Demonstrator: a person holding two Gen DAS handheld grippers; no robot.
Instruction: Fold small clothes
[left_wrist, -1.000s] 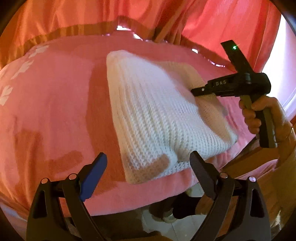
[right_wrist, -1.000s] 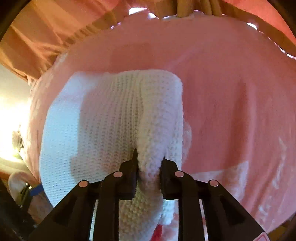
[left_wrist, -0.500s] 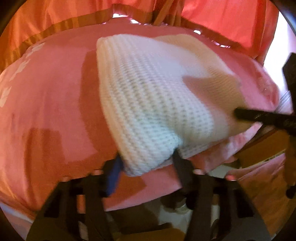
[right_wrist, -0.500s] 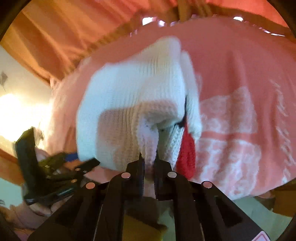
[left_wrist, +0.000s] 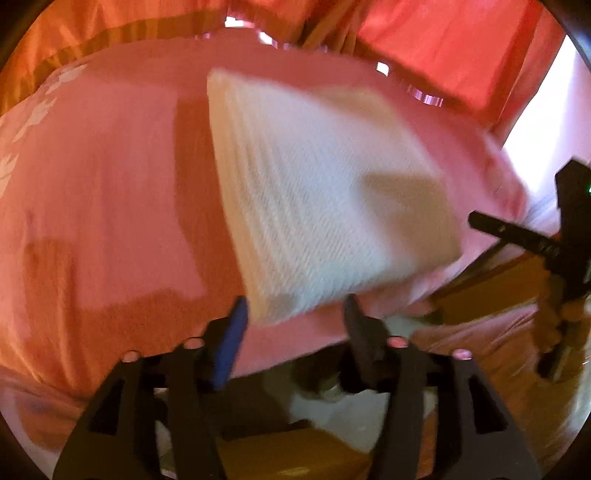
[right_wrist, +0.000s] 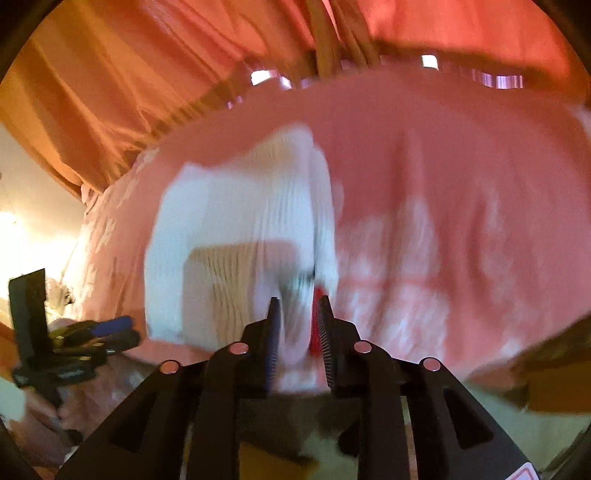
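Folding looked nearly done: the white ribbed knitted garment (left_wrist: 317, 206) lay as a thick folded rectangle on the pink patterned bedspread (left_wrist: 103, 192), near its front edge. The left tool (left_wrist: 295, 314) had just been opening, its jaws either side of the near corner without pressing. The right tool (right_wrist: 297, 317) had likewise been parting, cloth between but released. Next likely needed both tools to back clear without dragging the fold.

Bedspread (left_wrist: 110, 192) left of sweater (left_wrist: 314, 206) lies bare (curtain (left_wrist: 443, 55) behind).
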